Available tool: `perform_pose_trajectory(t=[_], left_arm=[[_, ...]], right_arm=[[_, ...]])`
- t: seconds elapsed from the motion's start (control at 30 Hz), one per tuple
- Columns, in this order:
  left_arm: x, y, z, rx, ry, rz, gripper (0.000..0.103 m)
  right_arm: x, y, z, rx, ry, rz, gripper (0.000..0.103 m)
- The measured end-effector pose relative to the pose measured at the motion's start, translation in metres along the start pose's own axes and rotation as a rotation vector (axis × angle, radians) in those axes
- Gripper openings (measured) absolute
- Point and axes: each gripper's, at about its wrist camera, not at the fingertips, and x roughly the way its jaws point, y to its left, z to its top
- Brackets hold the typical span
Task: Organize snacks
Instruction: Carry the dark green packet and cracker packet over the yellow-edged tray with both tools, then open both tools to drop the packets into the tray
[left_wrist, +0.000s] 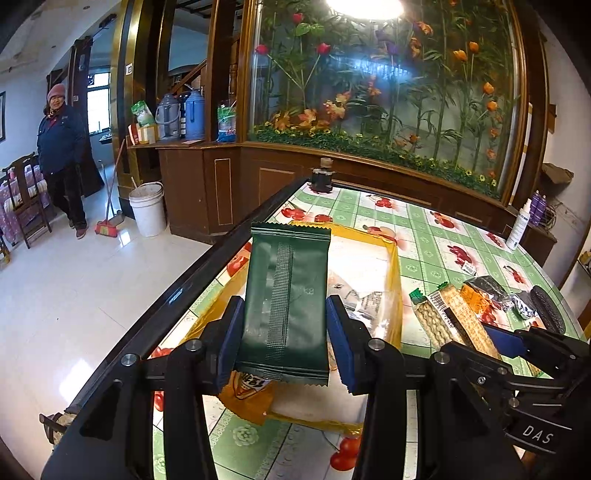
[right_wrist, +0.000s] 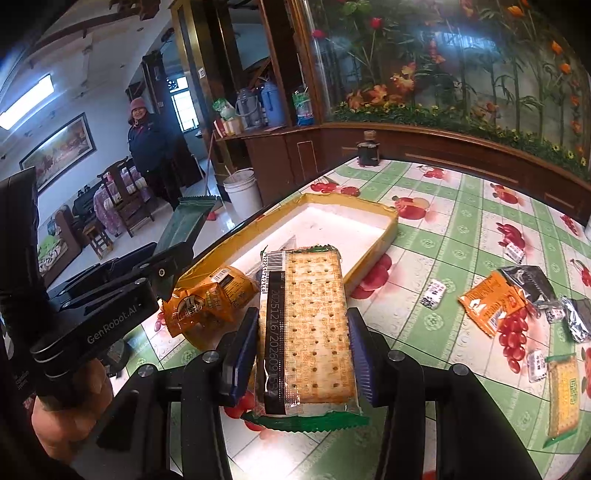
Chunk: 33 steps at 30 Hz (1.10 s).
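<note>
My left gripper (left_wrist: 286, 332) is shut on a dark green snack packet (left_wrist: 286, 306) and holds it above the near end of a yellow tray (left_wrist: 393, 266). My right gripper (right_wrist: 301, 350) is shut on a clear cracker packet (right_wrist: 314, 325) and holds it above the tray's (right_wrist: 369, 258) near right side. An orange snack packet (right_wrist: 210, 295) lies in the tray's near end, with small wrapped items beside it. The left gripper (right_wrist: 162, 258) with its green packet (right_wrist: 184, 221) shows in the right wrist view. The right gripper (left_wrist: 517, 343) shows in the left wrist view.
Loose snacks lie on the cherry-pattern tablecloth to the right: an orange packet (right_wrist: 491, 299), silver packets (right_wrist: 576, 317), a cracker packet (right_wrist: 563, 395) and small white candies (right_wrist: 434, 293). A dark bottle (right_wrist: 368, 149) stands at the far table edge. A person (left_wrist: 61, 155) stands on the floor left.
</note>
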Motion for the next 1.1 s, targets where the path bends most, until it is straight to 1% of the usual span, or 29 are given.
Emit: perform_pose_trajectory(t=[0.3,0.43,0.63,0.8,1.1], left_arm=[[0.01,0.012,0.0,-0.019,0.016,0.02,0.043],[0.025,0.015,-0.001,-0.013,0.065,0.035,0.043],[0.051,0.012,0.003,-0.004,0.13,0.011,0.043],[0.057,0.004,0.003,0.02,0.14,-0.001,0.043],[0.069,0.002,-0.003,0.038,0.166,0.01,0.043]], right_arm=[[0.017,0.008,0.006,-0.011,0.015,0.021,0.047],[0.031,0.009,0.013,-0.007,0.022,0.029,0.047],[0.072,0.001,0.035,0.054,0.043,0.032,0.047],[0.099,-0.008,0.052,0.094,0.04,0.015,0.047],[0.124,-0.029,0.058,0.159,0.046,0.006,0.047]])
